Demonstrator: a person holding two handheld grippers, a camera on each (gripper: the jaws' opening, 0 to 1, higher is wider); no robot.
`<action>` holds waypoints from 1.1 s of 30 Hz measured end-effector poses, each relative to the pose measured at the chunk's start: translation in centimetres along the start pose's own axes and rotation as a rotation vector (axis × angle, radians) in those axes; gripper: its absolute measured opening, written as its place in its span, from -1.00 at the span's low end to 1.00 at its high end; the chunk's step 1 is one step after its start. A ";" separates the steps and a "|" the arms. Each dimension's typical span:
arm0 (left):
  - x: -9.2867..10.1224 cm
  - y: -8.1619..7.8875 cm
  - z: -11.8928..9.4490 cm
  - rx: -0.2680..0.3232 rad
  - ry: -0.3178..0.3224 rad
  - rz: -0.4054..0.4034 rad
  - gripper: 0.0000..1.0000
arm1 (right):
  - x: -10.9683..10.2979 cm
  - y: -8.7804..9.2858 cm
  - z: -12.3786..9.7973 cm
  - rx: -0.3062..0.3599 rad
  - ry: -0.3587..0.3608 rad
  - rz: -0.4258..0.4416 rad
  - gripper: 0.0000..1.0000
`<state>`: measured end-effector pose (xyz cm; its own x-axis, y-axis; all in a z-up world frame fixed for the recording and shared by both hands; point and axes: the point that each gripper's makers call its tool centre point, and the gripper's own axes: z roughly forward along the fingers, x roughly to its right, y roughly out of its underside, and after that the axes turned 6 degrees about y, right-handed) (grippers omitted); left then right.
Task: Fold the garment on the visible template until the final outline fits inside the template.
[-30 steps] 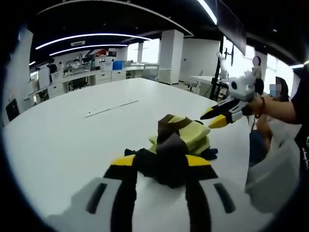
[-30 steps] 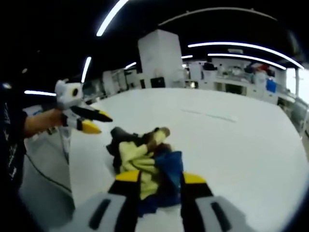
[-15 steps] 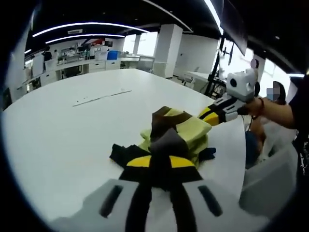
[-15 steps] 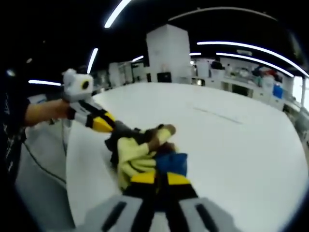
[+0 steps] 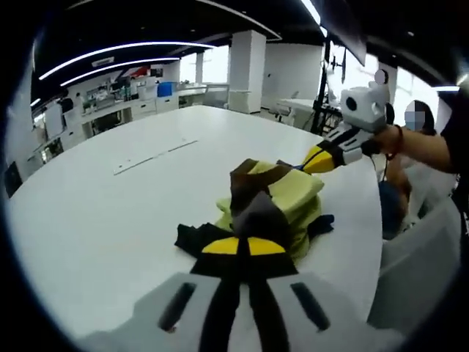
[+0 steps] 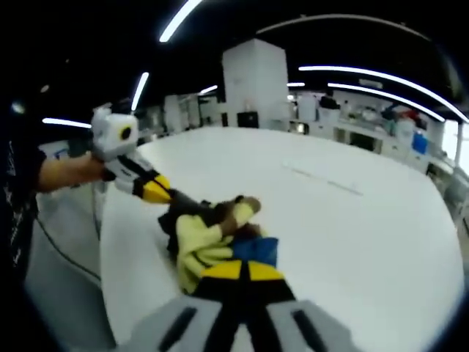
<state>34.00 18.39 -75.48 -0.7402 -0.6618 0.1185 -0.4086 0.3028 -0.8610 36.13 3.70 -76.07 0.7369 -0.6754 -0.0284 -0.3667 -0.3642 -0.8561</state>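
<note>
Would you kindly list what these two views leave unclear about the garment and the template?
- Garment type and outline: bunched in a heap, both views.
- Template: no outline distinguishable on the white table; the faint line is too small.
- Left claw and right claw tips: shut on fabric, contact hidden by folds.

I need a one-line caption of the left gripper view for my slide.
Left gripper shut on a crumpled garment on a white table, right gripper gripping its far edge.

I can't read the garment [image 5: 272,199] outline: it's bunched, its near edge hidden behind my left tool [image 5: 242,246]. In the right gripper view, the right tool [image 6: 242,271] covers its blue corner. The thin strip [image 5: 155,155] beyond the garment is too small to identify.
</note>
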 end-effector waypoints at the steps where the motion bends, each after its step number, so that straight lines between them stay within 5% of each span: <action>1: -0.2 -0.3 -0.4 0.012 -0.009 -0.001 -1.00 | 0.0 -0.3 -0.2 0.009 0.001 0.001 -1.00; 17: -3.8 -4.4 -5.4 0.109 -0.131 -0.016 -1.00 | 1.7 -3.5 -1.8 0.033 0.013 0.033 -1.00; 25: -5.9 -4.7 -6.7 0.113 -0.198 -0.031 -1.00 | 2.6 -4.8 -2.6 0.032 0.023 0.061 -1.00; 33: -7.8 -6.6 -7.7 0.183 -0.235 -0.068 -1.00 | 4.5 -6.2 -3.4 0.038 0.071 0.088 -1.00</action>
<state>38.41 26.80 -66.91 -0.5621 -0.8231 0.0802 -0.3341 0.1373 -0.9325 39.76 0.73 -69.13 0.6605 -0.7476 -0.0692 -0.4057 -0.2778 -0.8708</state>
